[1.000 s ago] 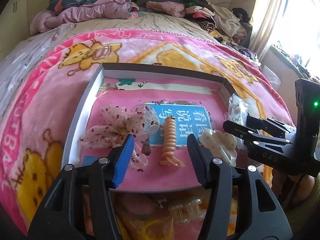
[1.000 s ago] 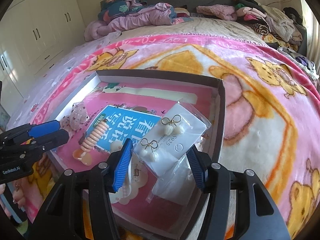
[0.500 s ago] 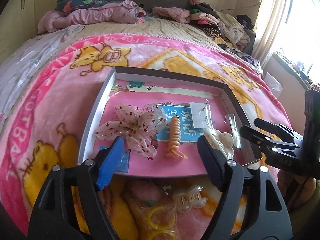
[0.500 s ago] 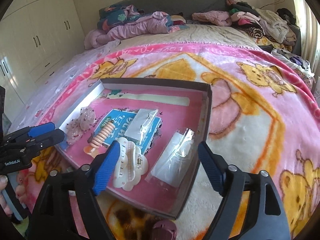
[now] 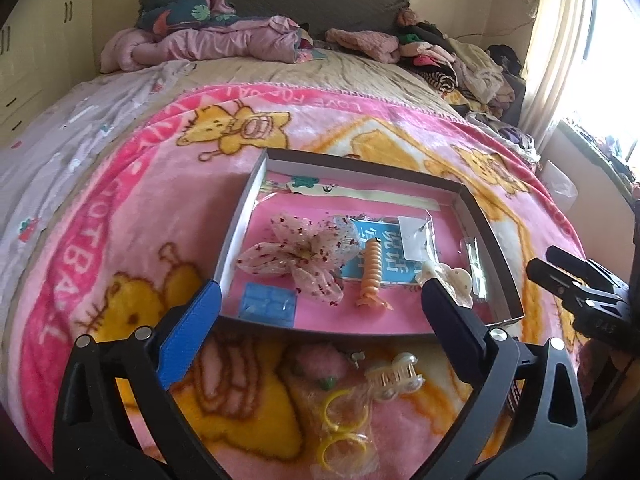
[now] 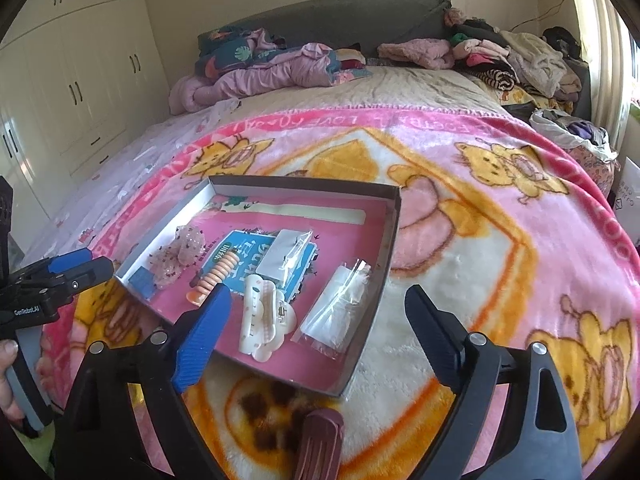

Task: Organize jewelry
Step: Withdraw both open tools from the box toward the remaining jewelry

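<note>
Left wrist view, step in hand: the left gripper (image 5: 320, 312) is hanging with jaws spread wide and empty, just short of the tray (image 5: 240, 236); I'm judging the next pick to be the pearl claw clip (image 5: 394, 376), so it should be dipping low and closing across the clip's narrow body.
Left wrist view, clip vs jaws: the clip is lying on the blanket (image 5: 120, 200) just outside the tray's near wall, beneath and between the jaws, beside the bagged yellow hair ties (image 5: 340, 432).
Right wrist view, step in hand: the right gripper (image 6: 318, 312) is waiting over the tray's near corner, jaws wide apart, holding nothing.
Right wrist view, items vs jaws: the cream claw clip (image 6: 264, 320) is sitting inside the tray by the left-hand jaw; the clear packet (image 6: 336, 308) is lying between the jaws.
</note>
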`<state>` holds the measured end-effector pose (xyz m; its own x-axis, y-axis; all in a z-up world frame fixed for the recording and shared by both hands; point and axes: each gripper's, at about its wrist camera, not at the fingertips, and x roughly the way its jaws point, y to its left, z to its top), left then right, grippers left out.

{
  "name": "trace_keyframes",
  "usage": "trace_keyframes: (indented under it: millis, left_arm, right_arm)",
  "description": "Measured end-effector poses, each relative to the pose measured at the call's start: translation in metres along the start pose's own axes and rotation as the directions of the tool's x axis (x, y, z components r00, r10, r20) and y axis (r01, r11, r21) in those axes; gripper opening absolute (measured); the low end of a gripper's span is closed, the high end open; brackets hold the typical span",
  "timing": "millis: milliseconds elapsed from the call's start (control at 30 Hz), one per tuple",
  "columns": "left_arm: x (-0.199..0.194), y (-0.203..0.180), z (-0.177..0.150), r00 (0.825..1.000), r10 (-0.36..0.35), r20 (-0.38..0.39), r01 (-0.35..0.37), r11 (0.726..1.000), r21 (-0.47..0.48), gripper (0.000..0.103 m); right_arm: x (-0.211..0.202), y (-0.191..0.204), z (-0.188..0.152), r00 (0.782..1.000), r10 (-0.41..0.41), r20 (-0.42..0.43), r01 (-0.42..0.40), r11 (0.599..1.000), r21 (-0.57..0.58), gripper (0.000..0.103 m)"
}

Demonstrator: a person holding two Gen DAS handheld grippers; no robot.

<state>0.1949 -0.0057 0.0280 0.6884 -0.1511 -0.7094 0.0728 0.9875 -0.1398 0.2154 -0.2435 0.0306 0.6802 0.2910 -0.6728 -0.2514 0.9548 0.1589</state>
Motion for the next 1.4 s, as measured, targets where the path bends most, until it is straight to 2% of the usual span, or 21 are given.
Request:
trace_keyframes:
  millis: [567, 1400]
  left_arm:
    - [-0.032, 0.003, -0.014, 1.0, 0.013, 0.028, -0.013, 1.0, -0.004, 0.092]
    - [-0.048, -0.002, -0.05, 1.0, 0.028, 0.008, -0.028, 0.999, 0.031, 0.092]
  right_arm:
    - [-0.042, 0.016, -0.009, 0.999, 0.014, 0.045, -0.013, 1.0, -0.027, 0.088]
    - [-0.062, 0.039, -0.038, 0.999, 0.041, 0.018, -0.04, 0.996, -0.076, 0.088]
